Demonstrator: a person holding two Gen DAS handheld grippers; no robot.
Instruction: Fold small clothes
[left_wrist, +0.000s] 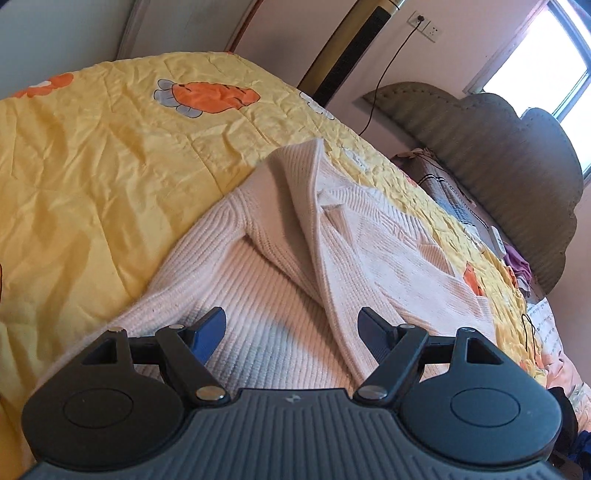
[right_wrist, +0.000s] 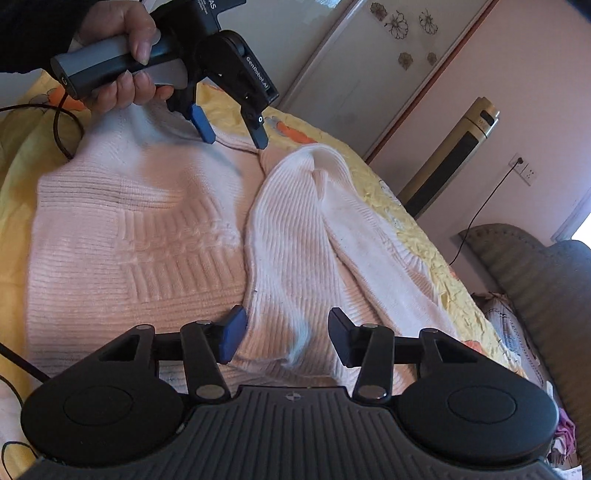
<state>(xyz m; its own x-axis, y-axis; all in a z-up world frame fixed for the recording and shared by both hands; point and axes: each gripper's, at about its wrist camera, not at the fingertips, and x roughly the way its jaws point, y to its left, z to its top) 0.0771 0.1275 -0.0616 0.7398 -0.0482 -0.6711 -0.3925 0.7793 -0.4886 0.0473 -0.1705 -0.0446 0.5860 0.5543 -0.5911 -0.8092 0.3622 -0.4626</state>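
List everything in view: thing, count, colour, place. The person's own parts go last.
sweater: one, pale pink knit, spread on the quilt, sleeves folded across
quilt: one, yellow with orange prints, covering the bed
headboard: one, grey-green, padded, far right
tower fan: one, gold and black, by the wall
wall socket: one, white, cord plugged in
left gripper: black, blue pads, open above the sweater
right gripper: open over a sleeve
hand: one, holding the left gripper

text: "GenRobot.AI" | on: left hand-held gripper (right_wrist: 236, 138) body | also: "AS", partly cut off, above
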